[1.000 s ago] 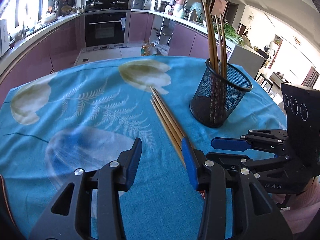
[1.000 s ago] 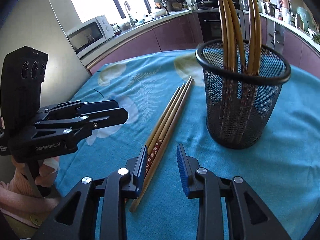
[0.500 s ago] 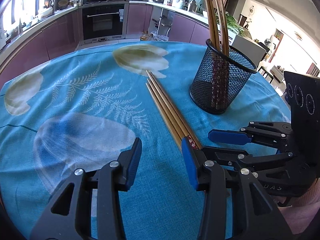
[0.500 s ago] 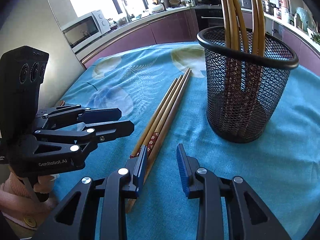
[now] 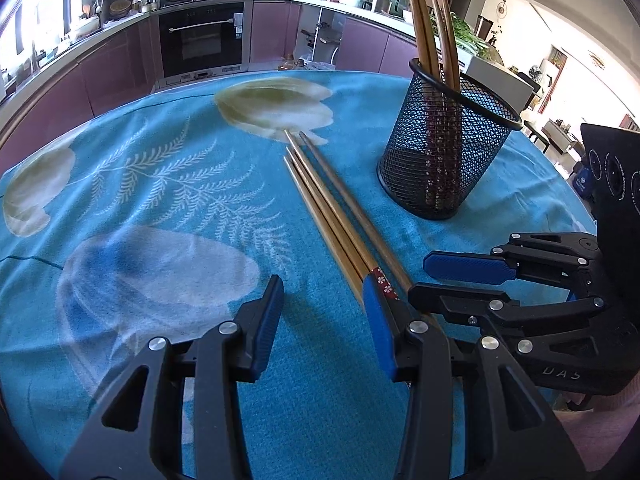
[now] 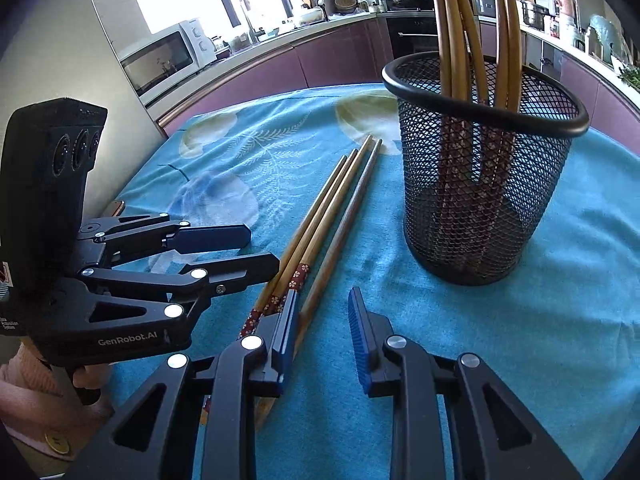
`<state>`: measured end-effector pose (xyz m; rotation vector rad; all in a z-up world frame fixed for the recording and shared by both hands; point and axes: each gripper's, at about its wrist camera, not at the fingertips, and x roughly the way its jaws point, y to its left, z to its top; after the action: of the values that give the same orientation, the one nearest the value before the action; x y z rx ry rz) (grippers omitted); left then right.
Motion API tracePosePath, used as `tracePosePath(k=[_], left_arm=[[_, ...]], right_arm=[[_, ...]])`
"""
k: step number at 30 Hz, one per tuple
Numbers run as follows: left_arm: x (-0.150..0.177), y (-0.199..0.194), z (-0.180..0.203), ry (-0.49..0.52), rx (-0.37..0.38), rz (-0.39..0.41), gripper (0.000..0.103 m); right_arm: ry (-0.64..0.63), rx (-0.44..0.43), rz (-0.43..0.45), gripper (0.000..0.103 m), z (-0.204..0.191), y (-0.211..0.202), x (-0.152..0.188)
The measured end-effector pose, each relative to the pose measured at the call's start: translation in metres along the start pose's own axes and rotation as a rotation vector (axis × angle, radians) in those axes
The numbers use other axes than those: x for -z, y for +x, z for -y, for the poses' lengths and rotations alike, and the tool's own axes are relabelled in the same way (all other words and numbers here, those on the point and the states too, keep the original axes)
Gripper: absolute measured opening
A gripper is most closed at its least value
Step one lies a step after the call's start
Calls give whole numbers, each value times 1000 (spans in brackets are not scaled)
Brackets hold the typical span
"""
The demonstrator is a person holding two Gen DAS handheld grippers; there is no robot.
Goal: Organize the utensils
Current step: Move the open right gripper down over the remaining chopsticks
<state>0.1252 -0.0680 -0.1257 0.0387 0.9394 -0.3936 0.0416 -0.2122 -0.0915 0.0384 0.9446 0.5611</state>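
A round table covered with a turquoise cloth printed with pale tulips and fern fronds [image 5: 168,184] is seen in both wrist views. Four loose brown wooden chopsticks [image 5: 328,208] are laid side by side on the cloth, running from mid-frame down toward the lower centre in the left wrist view; red flower-patterned bands are visible at their near ends [image 6: 298,274]. A black wire-mesh cylindrical holder [image 5: 448,148] is stood upright on the cloth at the right of the left wrist view, near the loose chopsticks but apart from them; several more chopsticks are held inside it, leaning against the rim, patterned ends down [image 6: 472,40]. The left gripper [image 5: 326,320] is seen low over the cloth with its blue-padded fingers spread apart, nothing between them; its right finger is positioned just over the near ends of the loose chopsticks. The right gripper [image 6: 322,332] is likewise held with jaws parted and empty; its left finger [image 6: 286,332] is placed over the patterned chopstick ends, though contact cannot be confirmed. Each gripper is visible in the other's view, at lower right [image 5: 464,278] and lower left [image 6: 256,252] respectively. Purple kitchen cabinets and a built-in black oven [image 5: 200,36] are noted in the upper background.
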Motion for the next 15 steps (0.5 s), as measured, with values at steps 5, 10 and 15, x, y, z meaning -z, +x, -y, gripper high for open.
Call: tracePosePath(k=[5,10,15], left_arm=[[-2,2,1,12,-6,-3,42],[-4,6,4,33,-14,-3,42],[-7,9,3,44,-26,-4,39]], right_arm=[[2,-1,-1,24,1,-1,0],[4,3,0,24,1,0,-2],[3,8,0,23,3,2,-4]])
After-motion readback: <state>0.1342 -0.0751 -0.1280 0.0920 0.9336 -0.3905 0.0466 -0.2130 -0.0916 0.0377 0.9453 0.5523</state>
